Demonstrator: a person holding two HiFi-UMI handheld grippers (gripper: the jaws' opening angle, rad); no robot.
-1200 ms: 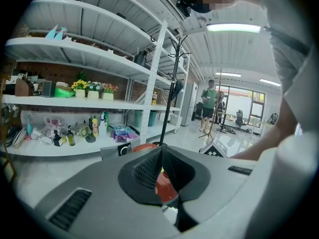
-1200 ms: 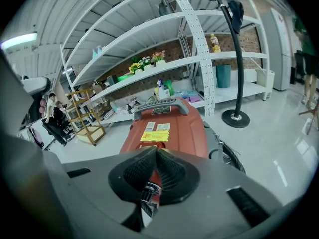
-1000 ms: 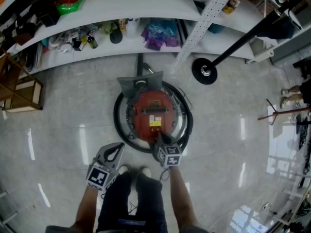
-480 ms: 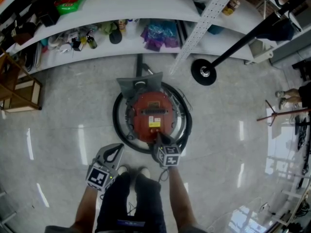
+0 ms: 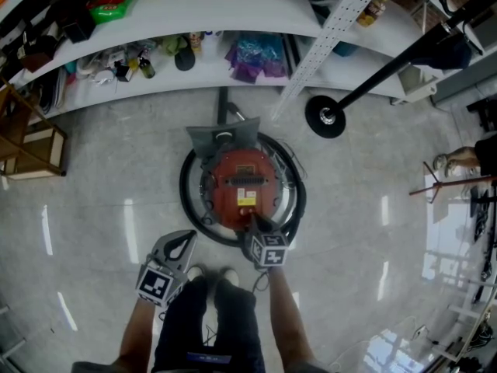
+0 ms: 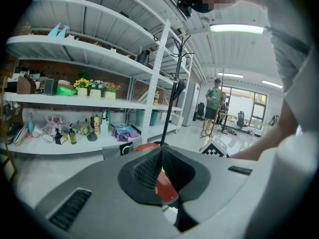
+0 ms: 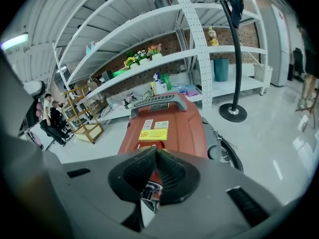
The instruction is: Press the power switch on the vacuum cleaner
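Observation:
The red vacuum cleaner stands on the floor inside its coiled black hose, just ahead of the person's feet. My right gripper is shut, its tips resting at the near edge of the red body. In the right gripper view the shut tips lie over the vacuum just below its yellow label; the switch itself is hidden under them. My left gripper hangs shut and empty to the left, off the hose. Red plastic shows through that gripper's jaw gap.
A white shelf with bottles and bags runs behind the vacuum. A coat stand's round base sits at the back right and a wooden rack at the left. Another person stands far off.
Both grippers and the vacuum hold their places. Only a person's feet at the right edge of the head view have shifted.

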